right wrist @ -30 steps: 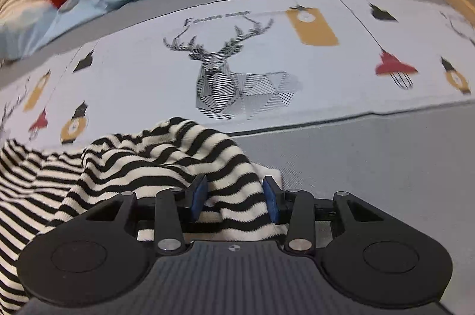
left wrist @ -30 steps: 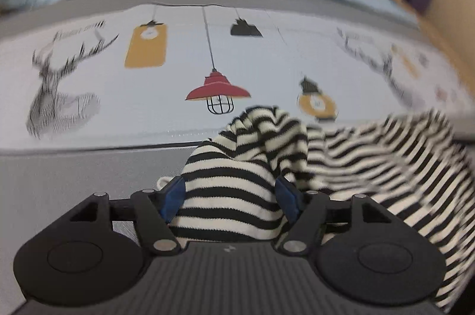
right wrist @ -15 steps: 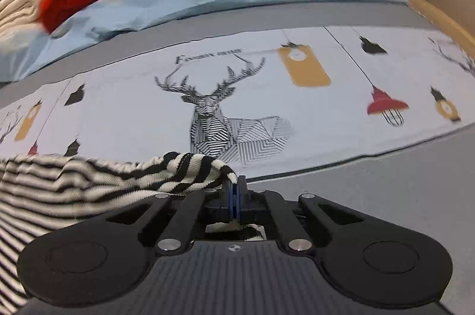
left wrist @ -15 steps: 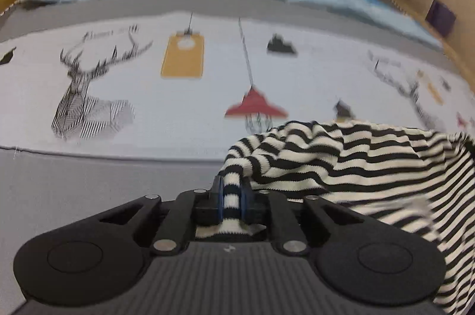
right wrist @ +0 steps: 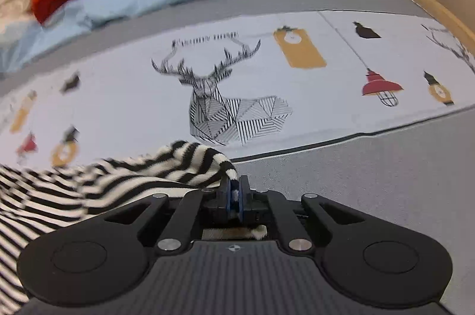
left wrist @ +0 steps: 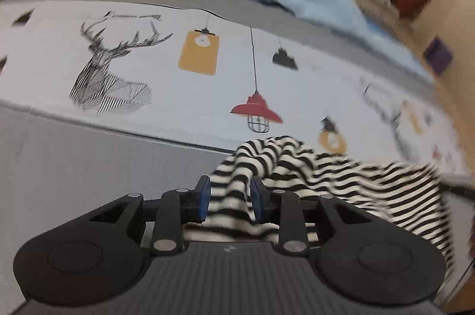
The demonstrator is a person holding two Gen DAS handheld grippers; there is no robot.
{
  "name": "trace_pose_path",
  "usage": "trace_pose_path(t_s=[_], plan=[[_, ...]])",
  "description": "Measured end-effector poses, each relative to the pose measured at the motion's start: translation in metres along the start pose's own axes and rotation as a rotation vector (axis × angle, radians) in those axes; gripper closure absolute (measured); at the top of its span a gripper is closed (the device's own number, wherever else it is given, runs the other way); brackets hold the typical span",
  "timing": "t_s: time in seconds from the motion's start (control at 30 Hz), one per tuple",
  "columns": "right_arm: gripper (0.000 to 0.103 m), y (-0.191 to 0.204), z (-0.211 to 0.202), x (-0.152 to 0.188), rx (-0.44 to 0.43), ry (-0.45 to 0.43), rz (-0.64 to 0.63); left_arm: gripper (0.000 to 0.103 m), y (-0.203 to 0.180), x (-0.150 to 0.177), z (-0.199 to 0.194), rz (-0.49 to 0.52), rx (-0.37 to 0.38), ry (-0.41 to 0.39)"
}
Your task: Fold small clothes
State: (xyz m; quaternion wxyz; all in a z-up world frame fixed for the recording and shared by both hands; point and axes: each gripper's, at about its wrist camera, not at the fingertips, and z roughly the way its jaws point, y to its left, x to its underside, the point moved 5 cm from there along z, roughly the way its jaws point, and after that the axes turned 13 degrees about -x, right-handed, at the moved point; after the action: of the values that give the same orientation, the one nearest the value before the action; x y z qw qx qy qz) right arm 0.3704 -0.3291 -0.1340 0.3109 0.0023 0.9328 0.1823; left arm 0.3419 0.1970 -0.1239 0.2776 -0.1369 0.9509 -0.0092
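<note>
One striped garment (left wrist: 341, 175) lay on the bed (left wrist: 89, 166) between two grippers: the left gripper (left wrist: 230, 196) had fingers spread around a fold, the right gripper (right wrist: 233, 194) pinched its corner.

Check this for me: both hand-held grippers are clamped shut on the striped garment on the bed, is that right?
Not quite. Only the right hand-held gripper is clamped shut on the black-and-white striped garment, as the right wrist view shows. In the left wrist view the left hand-held gripper is open: its blue pads stand apart with the garment lying loosely between them. It is on the bed.
</note>
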Motion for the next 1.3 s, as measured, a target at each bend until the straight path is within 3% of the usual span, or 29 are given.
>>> trace_pose_path(t_s=[0.17, 0.33, 0.4, 0.43, 0.53, 0.73, 0.8, 0.83, 0.87, 0.9, 0.93, 0.97, 1.1, 1.17, 1.23, 1.3], plan=[[0.090, -0.001, -0.060, 0.009, -0.067, -0.026, 0.022, 0.071, 0.009, 0.022, -0.043, -0.006, 0.019, 0.050], [0.067, -0.014, -0.111, 0.041, -0.126, -0.007, 0.069, 0.064, 0.027, 0.062, -0.064, -0.076, 0.056, 0.085], [0.067, -0.022, -0.115, 0.062, -0.125, 0.034, 0.089, 0.064, 0.037, 0.086, -0.056, -0.131, 0.060, 0.151], [0.067, -0.027, -0.115, 0.074, -0.120, 0.066, 0.104, 0.064, 0.043, 0.097, -0.047, -0.161, 0.045, 0.224], [0.067, -0.036, -0.114, 0.095, -0.110, 0.128, 0.144, 0.061, 0.047, 0.103, -0.043, -0.149, 0.039, 0.240], [0.066, -0.041, -0.102, 0.120, -0.055, 0.235, 0.131, 0.060, 0.045, 0.116, -0.025, -0.130, 0.027, 0.343], [0.066, -0.040, -0.097, 0.124, -0.056, 0.262, 0.140, 0.065, 0.041, 0.118, -0.023, -0.102, 0.015, 0.349], [0.066, -0.039, -0.094, 0.125, -0.056, 0.277, 0.135, 0.073, 0.039, 0.118, -0.023, -0.086, 0.010, 0.343], [0.066, -0.037, -0.092, 0.126, -0.058, 0.284, 0.131, 0.098, 0.037, 0.117, -0.023, -0.075, 0.019, 0.335], [0.069, -0.036, -0.091, 0.126, -0.061, 0.289, 0.126, 0.102, 0.034, 0.115, -0.025, -0.068, 0.030, 0.316], [0.084, -0.036, -0.093, 0.125, -0.059, 0.279, 0.123, 0.102, 0.034, 0.112, -0.031, -0.065, 0.034, 0.283], [0.093, -0.036, -0.095, 0.124, -0.065, 0.267, 0.127, 0.102, 0.036, 0.108, -0.038, -0.072, 0.030, 0.239], [0.095, -0.049, -0.129, 0.101, -0.139, 0.077, 0.235, 0.102, 0.056, 0.098, -0.062, -0.169, 0.054, 0.128], [0.095, -0.056, -0.144, 0.096, -0.159, 0.009, 0.265, 0.102, 0.059, 0.108, -0.053, -0.144, -0.015, 0.200], [0.096, -0.061, -0.140, 0.104, -0.122, 0.060, 0.249, 0.102, 0.056, 0.125, -0.033, -0.095, -0.088, 0.326], [0.096, -0.065, -0.126, 0.118, -0.061, 0.165, 0.235, 0.102, 0.049, 0.135, -0.023, -0.027, -0.139, 0.382]])
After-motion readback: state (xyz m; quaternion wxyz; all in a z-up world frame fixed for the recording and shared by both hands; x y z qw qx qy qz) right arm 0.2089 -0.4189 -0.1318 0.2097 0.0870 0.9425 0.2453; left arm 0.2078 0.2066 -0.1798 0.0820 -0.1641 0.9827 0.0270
